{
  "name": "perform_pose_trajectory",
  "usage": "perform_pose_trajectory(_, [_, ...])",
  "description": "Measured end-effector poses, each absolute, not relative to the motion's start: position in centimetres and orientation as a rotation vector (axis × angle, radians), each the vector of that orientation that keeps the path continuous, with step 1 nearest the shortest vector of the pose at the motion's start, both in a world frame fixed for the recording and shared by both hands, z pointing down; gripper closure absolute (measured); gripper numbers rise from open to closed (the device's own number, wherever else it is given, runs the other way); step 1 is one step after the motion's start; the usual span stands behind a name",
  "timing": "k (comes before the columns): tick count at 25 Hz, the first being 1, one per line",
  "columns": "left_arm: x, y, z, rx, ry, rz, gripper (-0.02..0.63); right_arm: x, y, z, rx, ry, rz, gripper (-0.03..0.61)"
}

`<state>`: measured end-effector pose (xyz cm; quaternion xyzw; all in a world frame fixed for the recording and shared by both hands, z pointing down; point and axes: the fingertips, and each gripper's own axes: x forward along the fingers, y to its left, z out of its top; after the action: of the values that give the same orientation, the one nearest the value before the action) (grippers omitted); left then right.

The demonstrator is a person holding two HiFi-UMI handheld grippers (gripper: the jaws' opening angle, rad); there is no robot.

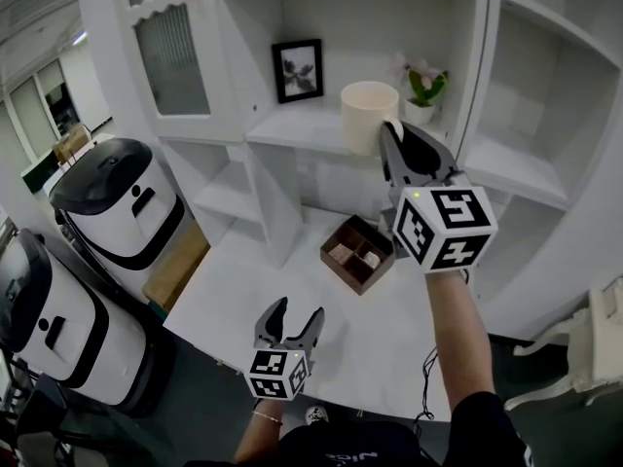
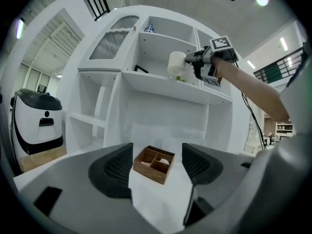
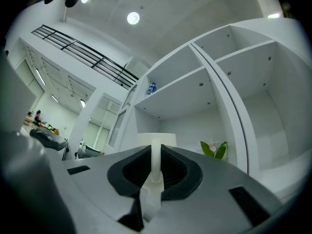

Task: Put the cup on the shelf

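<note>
Holding the cup [image 1: 368,113] at the shelf [image 1: 292,126] by its handle — right gripper [image 1: 391,134]; left gripper [image 1: 297,311] wide.

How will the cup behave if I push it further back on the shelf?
Probably stiff and hard: the right tongs hold the cup by its thin handle alone. Tall and smooth, it may tip if pushed high. At the front edge of the shelf, a fall could break it.

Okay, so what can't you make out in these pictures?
Head view: whether the cup rests on the shelf; the right hand-held gripper covers part of its base.
Head view: the framed picture, too small to read.
Left gripper view: the blue object, too small to identify.
</note>
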<state>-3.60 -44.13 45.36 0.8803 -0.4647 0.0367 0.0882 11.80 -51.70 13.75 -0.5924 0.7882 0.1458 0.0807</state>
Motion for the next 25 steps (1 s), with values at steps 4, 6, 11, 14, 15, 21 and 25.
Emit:
perform_pose_trajectory(4, [-3.1, -44.6, 44.8, 2.641, -1.365, 0.09, 0.301, 11.5, -53.5, 13.4, -1.801, 2.374, 0.421, 0.531])
perform_pose_trajectory(6, [-3.2, -44.8, 44.3, 2.65, -1.367, 0.084, 0.301, 11.6, -54.6, 13.4, -1.808, 2.38, 0.379, 0.531])
perform_pose_trajectory(11, [-3.5, -45.4, 43.8, 2.655, -1.383, 0.081, 0.302, 11.8, -57.4, 13.5, -1.881, 2.392, 0.316, 0.531])
perform_pose_trajectory(14, [-4.0, -45.6, 43.8, 2.646, -1.393, 0.082, 0.301, 12.0, -58.6, 13.6, -1.913, 2.383, 0.302, 0.531])
perform_pose_trajectory(15, [-4.1, -45.7, 43.8, 2.641, -1.398, 0.08, 0.301, 12.0, -58.9, 13.5, -1.921, 2.381, 0.299, 0.531])
perform_pose_trajectory(21, [-4.1, -46.0, 44.6, 2.645, -1.383, 0.119, 0.302, 12.6, -61.3, 13.4, -1.994, 2.368, 0.205, 0.531])
perform_pose_trajectory(25, [-4.2, -46.1, 44.9, 2.64, -1.386, 0.117, 0.301, 12.6, -62.7, 13.6, -2.04, 2.398, 0.202, 0.531])
